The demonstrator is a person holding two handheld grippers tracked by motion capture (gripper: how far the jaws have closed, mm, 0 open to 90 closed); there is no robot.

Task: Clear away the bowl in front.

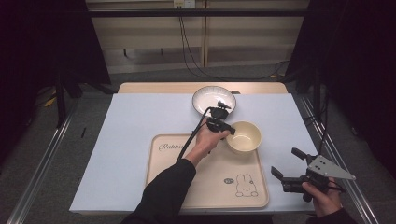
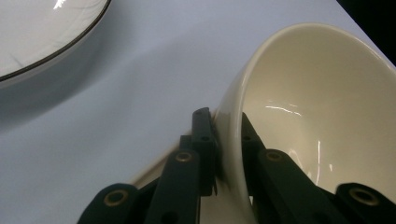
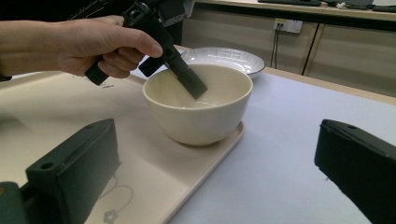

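A cream bowl stands on the far right corner of a beige tray printed with a rabbit. My left gripper is shut on the bowl's near-left rim. In the left gripper view, one jaw is outside the bowl wall and the other inside, with the left gripper clamped on the rim. The right gripper view shows the bowl with the left gripper reaching into it from a hand. My right gripper stands open and holds nothing, to the right of the tray's near corner, and the right gripper faces the bowl.
A white plate with a dark rim lies just behind the bowl on the pale blue table cover. The plate sits close behind the bowl. The table's right edge runs near my right gripper. Cables hang at the back.
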